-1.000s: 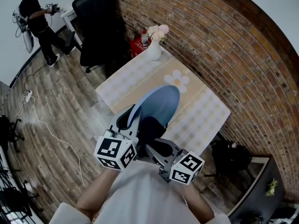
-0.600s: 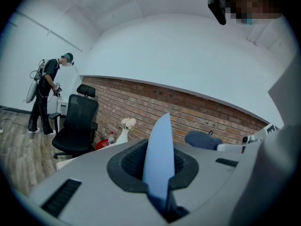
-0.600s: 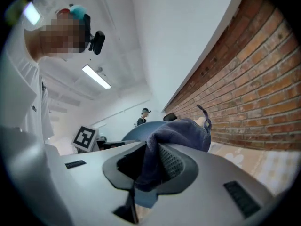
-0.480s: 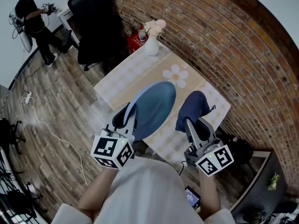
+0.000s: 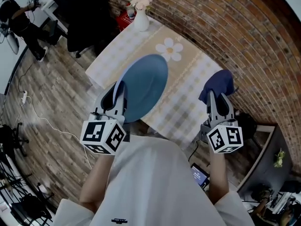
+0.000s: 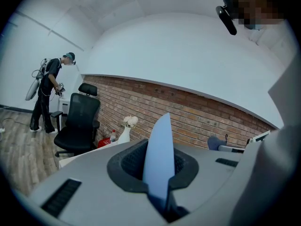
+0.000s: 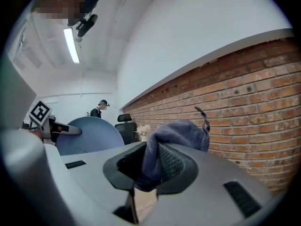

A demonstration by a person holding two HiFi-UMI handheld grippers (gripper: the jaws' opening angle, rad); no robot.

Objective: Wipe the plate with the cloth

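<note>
The left gripper (image 5: 118, 98), clamped on the 7 o'clock rim of the round blue plate (image 5: 145, 84), holds it over the checked table (image 5: 188, 100), while the right gripper (image 5: 217, 102), pinching the bunched dark-blue cloth (image 5: 217, 84), sits well apart at the plate's 3 o'clock, so wiping likely means travelling toward 9 o'clock.

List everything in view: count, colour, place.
table: one, beige and white checked cover, centre
plate: one, blue, held up over the table's near left part
cloth: one, dark blue, bunched, held up by the table's right corner
flower-shaped mat: one, white with a yellow centre, on the table's far part
vase: one, white, holding pale flowers, at the table's far corner
office chair: one, black, on the floor beyond the table
person: one, dark clothes, upper left
brick wall: one, red-brown, right
left hand-held gripper: one, grey, shut on the plate's rim
right hand-held gripper: one, grey, shut on the cloth
</note>
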